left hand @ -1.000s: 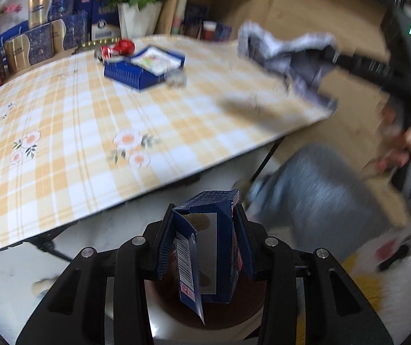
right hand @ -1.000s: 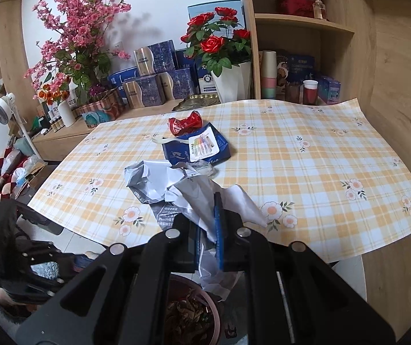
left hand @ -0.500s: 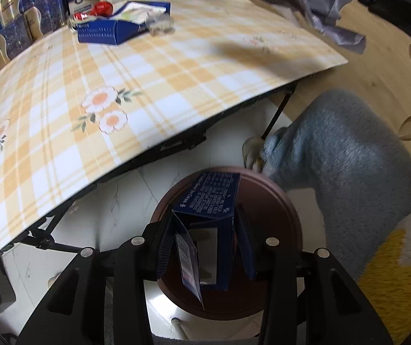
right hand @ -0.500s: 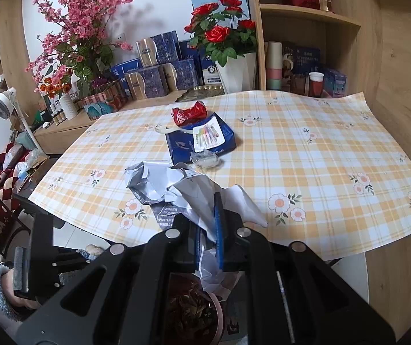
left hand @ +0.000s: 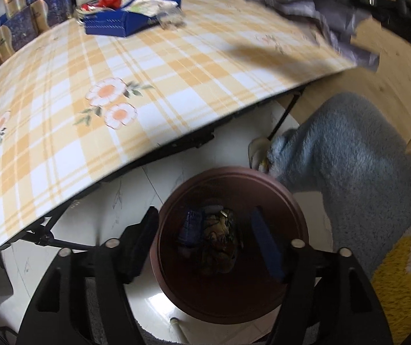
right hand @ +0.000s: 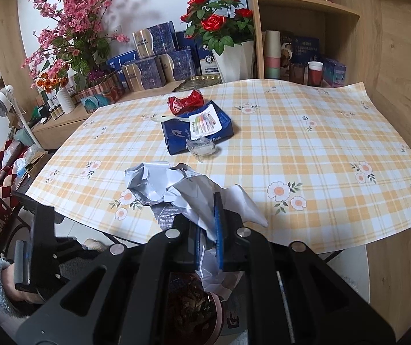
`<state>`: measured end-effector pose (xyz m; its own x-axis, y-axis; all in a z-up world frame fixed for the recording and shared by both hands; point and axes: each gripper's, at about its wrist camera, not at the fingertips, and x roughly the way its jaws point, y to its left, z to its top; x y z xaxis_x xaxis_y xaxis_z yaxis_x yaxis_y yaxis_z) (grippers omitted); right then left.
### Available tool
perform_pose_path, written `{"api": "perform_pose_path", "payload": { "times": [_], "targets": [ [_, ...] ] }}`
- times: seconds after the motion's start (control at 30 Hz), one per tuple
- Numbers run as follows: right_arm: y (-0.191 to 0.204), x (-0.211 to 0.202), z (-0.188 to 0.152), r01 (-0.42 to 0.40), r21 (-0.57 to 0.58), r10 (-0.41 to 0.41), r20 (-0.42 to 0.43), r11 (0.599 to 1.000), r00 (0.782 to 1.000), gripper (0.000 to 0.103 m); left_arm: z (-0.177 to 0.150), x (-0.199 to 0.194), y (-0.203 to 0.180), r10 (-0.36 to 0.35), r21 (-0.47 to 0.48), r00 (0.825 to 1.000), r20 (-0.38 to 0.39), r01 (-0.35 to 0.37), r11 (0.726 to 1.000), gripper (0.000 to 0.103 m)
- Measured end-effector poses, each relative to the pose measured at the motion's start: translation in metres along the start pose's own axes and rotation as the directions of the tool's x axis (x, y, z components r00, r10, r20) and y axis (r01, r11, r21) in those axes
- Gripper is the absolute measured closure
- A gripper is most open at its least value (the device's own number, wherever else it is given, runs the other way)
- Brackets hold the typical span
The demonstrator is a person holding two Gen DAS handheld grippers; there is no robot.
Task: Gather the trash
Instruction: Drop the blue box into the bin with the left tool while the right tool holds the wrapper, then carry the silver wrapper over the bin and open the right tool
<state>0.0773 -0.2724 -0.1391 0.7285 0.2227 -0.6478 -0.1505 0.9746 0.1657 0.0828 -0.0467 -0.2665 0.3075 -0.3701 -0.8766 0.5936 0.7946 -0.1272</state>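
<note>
spreading across both views, the table (right hand: 306, 149) wears a yellow checked cloth with flowers; its near edge overhangs white floor (left hand: 125, 201), and most of its top lies bare. behind it stand shelves (right hand: 306, 3), stacked boxes and a pot of red roses (right hand: 220, 20). below the table's edge a round brown bin (left hand: 288, 201) sits on the floor, a grey fleece leg (left hand: 349, 166) just beside its rim. a flat blue box (right hand: 176, 135) lies mid-table with a crushed red can (right hand: 185, 102) behind it. the left gripper (left hand: 202, 241) hangs over the bin, its jaws having just been opening, nothing between them; a small blue carton (left hand: 189, 225) lies down inside. the right gripper (right hand: 208, 244) is clamped on crumpled grey paper (right hand: 162, 184) above the table's near edge.
</note>
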Motion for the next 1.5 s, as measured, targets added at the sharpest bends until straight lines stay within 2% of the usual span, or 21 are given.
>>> {"api": "perform_pose_path", "payload": {
  "times": [0.2,0.33,0.53,0.67,0.77,0.87,1.0,1.07,1.23,1.5],
  "targets": [
    [0.005,0.009,-0.013,-0.044,-0.001,0.044,-0.024,0.999,0.999,0.091,-0.004,-0.032,0.010,0.052,-0.075,0.993,0.109,-0.043,0.996,0.015],
    [0.013,0.017,-0.024,-0.073,-0.016,0.072,-0.050,0.997,0.996,0.091,-0.010,-0.054,0.016,0.136,-0.125,0.976,0.171,-0.115,0.985,0.011],
    [0.035,0.028,-0.039,-0.120,-0.080,0.111,-0.108,0.989,0.988,0.091,-0.024,-0.081,0.030,0.243,-0.242,0.942,0.232,-0.186,0.952,0.009],
    [0.052,0.036,-0.051,-0.156,-0.122,0.135,-0.163,0.980,0.977,0.091,-0.031,-0.096,0.032,0.309,-0.300,0.910,0.277,-0.224,0.927,0.007],
    [0.062,0.041,-0.060,-0.170,-0.148,0.139,-0.197,0.974,0.971,0.091,-0.036,-0.102,0.028,0.352,-0.311,0.885,0.305,-0.256,0.915,0.006],
    [0.065,0.047,-0.067,-0.185,-0.148,0.149,-0.226,0.972,0.963,0.091,-0.037,-0.105,0.024,0.381,-0.307,0.869,0.316,-0.286,0.908,0.006],
    [0.062,0.061,-0.079,-0.221,-0.116,0.183,-0.272,0.968,0.945,0.091,-0.035,-0.099,0.019,0.370,-0.276,0.878,0.304,-0.291,0.916,0.006],
    [0.059,0.070,-0.086,-0.251,-0.083,0.216,-0.303,0.964,0.928,0.091,-0.033,-0.094,0.016,0.368,-0.256,0.884,0.290,-0.299,0.920,0.006],
    [0.056,0.092,-0.094,-0.248,-0.057,0.211,-0.365,0.967,0.907,0.091,-0.033,-0.090,0.012,0.342,-0.230,0.893,0.294,-0.282,0.932,0.006],
    [0.053,0.113,-0.105,-0.224,-0.028,0.191,-0.430,0.974,0.883,0.091,-0.035,-0.089,0.022,0.334,-0.266,0.901,0.278,-0.262,0.928,0.006]
  ]
}}
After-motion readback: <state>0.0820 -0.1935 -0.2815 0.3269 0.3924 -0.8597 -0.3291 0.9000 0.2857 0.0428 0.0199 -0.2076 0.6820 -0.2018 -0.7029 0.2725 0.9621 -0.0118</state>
